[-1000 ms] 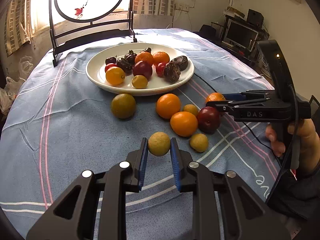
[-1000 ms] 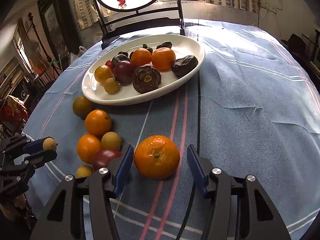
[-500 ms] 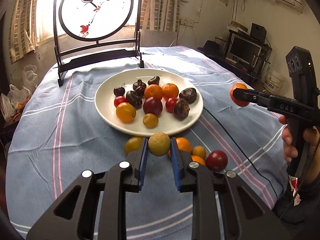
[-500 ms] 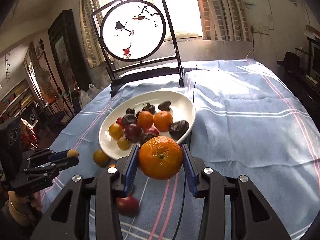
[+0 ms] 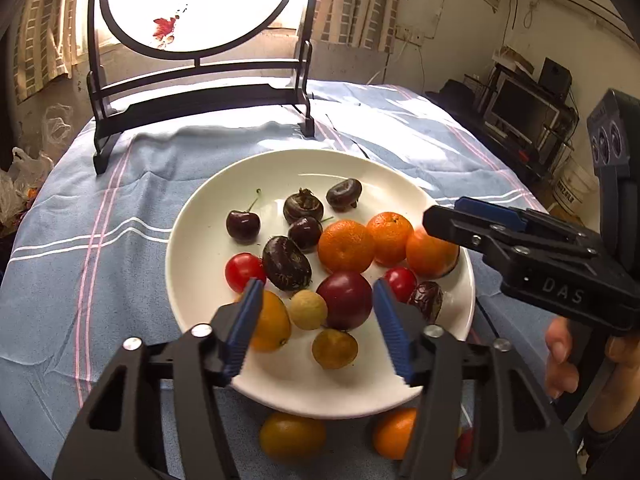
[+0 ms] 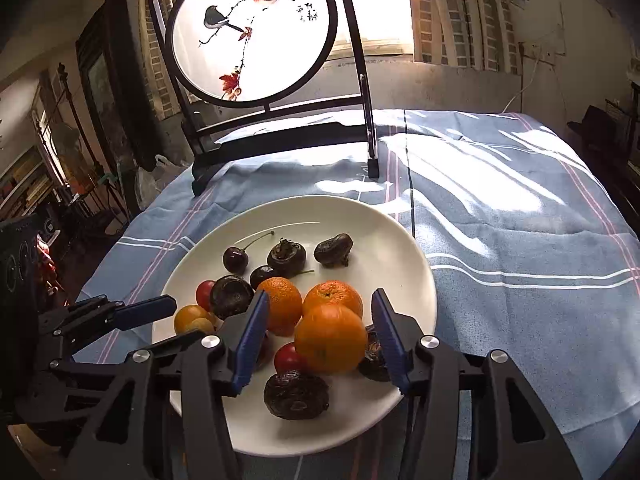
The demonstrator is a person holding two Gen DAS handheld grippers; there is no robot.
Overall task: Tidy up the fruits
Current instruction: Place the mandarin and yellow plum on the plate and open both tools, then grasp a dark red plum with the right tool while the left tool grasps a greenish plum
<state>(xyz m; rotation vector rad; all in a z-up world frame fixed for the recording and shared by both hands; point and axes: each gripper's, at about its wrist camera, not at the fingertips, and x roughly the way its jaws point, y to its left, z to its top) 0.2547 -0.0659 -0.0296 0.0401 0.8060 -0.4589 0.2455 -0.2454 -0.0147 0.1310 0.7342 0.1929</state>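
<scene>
A white plate (image 5: 208, 240) (image 6: 400, 248) on the blue cloth holds oranges, cherries, tomatoes, dark water chestnuts, a plum and small yellow fruits. My left gripper (image 5: 318, 304) is open over the plate's near side; a small pale yellow fruit (image 5: 308, 309) lies on the plate between its fingers. My right gripper (image 6: 318, 312) is open over the plate's right side, around an orange (image 6: 331, 338) that rests on the plate. The right gripper also shows at the right of the left wrist view (image 5: 460, 220).
A round painted screen on a black stand (image 6: 256, 40) stands behind the plate. Several loose fruits, among them two oranges (image 5: 292, 434) (image 5: 394, 432), lie on the cloth at the plate's near rim. A black cable (image 6: 408, 184) runs across the cloth.
Both grippers moved forward and down over the plate and opened. The small yellow fruit and the orange they carried now lie on the plate.
</scene>
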